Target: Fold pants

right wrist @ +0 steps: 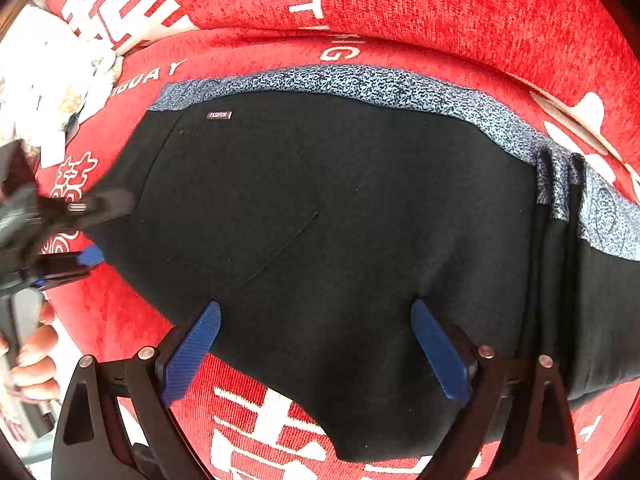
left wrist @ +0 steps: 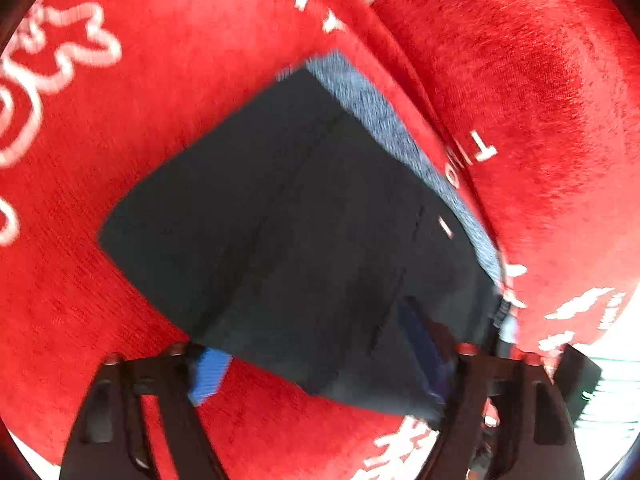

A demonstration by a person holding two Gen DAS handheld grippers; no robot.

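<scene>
the black pants (right wrist: 320, 220) are lying folded on the red cloth (right wrist: 460, 8), speckled blue band (right wrist: 360, 80) along the far edge. i am holding the right gripper (right wrist: 316, 344) spread wide over the near hem, the left gripper (left wrist: 320, 372) likewise apart at the side edge. i judge a low, even approach best.

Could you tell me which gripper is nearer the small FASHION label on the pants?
Left. The left gripper sits at the pants' edge below the label; the right gripper hovers farther back.
</scene>
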